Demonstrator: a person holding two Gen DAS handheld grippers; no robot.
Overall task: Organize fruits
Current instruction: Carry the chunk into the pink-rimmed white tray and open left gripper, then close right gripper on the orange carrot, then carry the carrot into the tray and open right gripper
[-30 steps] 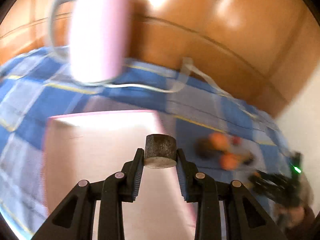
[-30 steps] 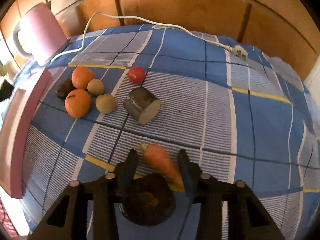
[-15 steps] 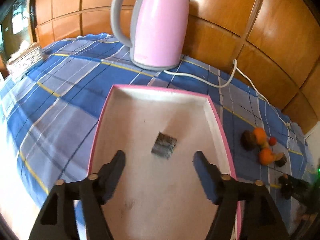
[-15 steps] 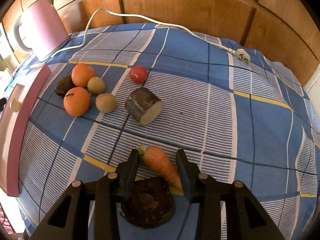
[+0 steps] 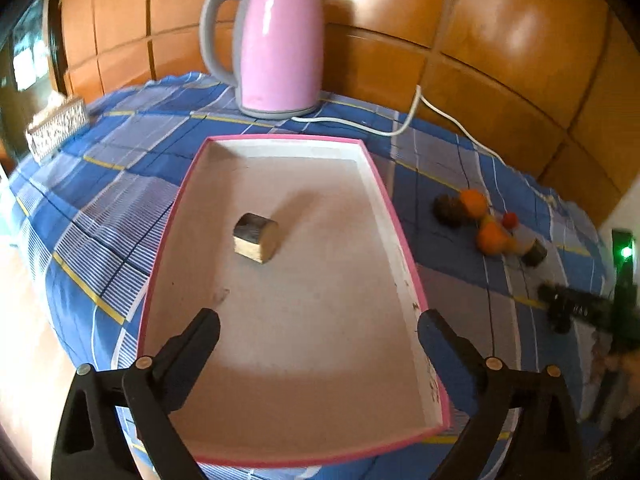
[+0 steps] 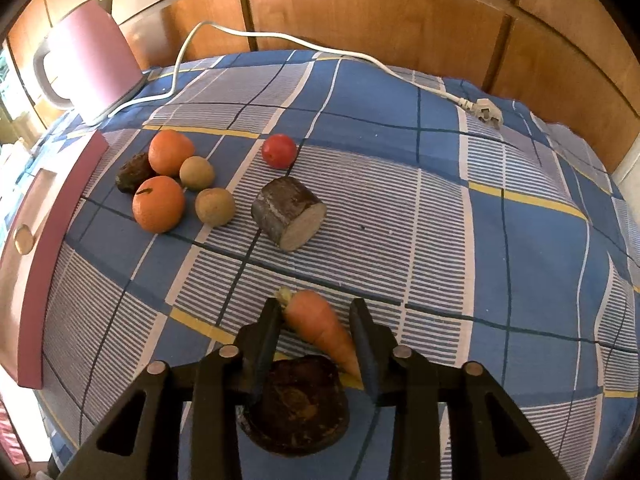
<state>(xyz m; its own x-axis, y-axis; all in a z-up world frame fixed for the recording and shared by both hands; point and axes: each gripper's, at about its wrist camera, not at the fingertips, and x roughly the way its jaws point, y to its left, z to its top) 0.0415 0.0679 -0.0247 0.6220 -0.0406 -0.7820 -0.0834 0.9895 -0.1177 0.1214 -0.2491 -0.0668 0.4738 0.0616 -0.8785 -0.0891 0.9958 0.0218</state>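
Note:
In the left wrist view, my left gripper (image 5: pixel 318 326) is open and empty above the near end of a pink-rimmed tray (image 5: pixel 384 188). A cut dark-skinned root chunk (image 5: pixel 256 237) lies in the tray. In the right wrist view, my right gripper (image 6: pixel 316 314) straddles a carrot (image 6: pixel 320 326) lying on the cloth, fingers close on both sides. A dark round fruit (image 6: pixel 298 404) lies under the gripper. Farther off lie a second root chunk (image 6: pixel 289 213), a red tomato (image 6: pixel 279 151), two oranges (image 6: pixel 158 204), two small tan fruits (image 6: pixel 215 206) and a dark fruit (image 6: pixel 132 172).
A pink kettle (image 5: pixel 280 46) stands behind the tray, its white cord (image 6: pixel 320 50) and plug (image 6: pixel 488 114) trailing across the blue checked cloth. A tissue box (image 5: pixel 56 126) sits at the far left. Wooden panels back the table. The tray's edge also shows in the right wrist view (image 6: pixel 48 248).
My left gripper opened and let the root chunk go into the tray, then drew back. My right gripper closed in slightly around the carrot and barely moved.

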